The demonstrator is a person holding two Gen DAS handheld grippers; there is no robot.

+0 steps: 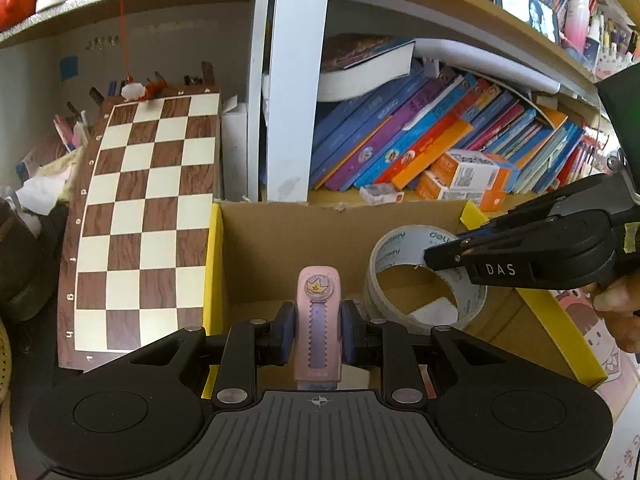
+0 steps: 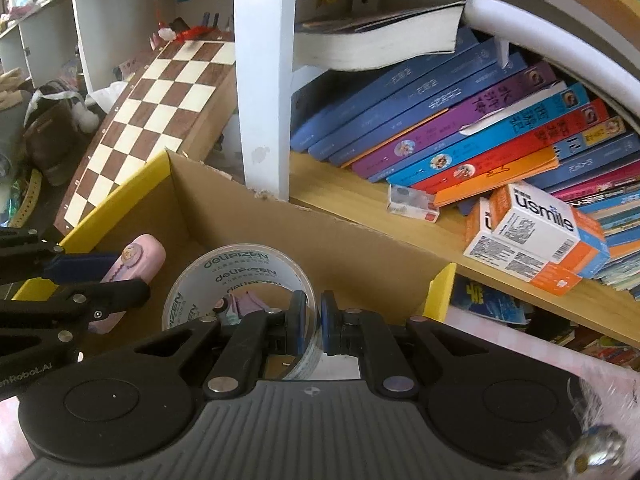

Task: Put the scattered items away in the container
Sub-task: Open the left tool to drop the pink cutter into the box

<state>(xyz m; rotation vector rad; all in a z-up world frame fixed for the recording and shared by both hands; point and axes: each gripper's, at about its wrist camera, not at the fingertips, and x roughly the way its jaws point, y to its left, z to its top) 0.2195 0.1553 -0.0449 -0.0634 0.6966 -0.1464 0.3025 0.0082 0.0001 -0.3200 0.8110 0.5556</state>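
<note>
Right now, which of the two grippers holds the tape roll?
The right gripper, shut on the clear tape roll's wall; the left gripper grips the pink eraser.

The left gripper [image 1: 318, 334] clamps a pink eraser case [image 1: 318, 320] upright between its blue pads, over the open cardboard box [image 1: 280, 248]. At three o'clock the right gripper [image 1: 444, 256] pinches the wall of a tape roll [image 1: 424, 280] over the box. A chessboard [image 1: 148, 220] leans at nine o'clock; slanted books [image 1: 420, 140] fill the shelf at one o'clock.

matt cardboard box [image 2: 304, 236], glossy clear tape roll [image 2: 240, 268].
</note>
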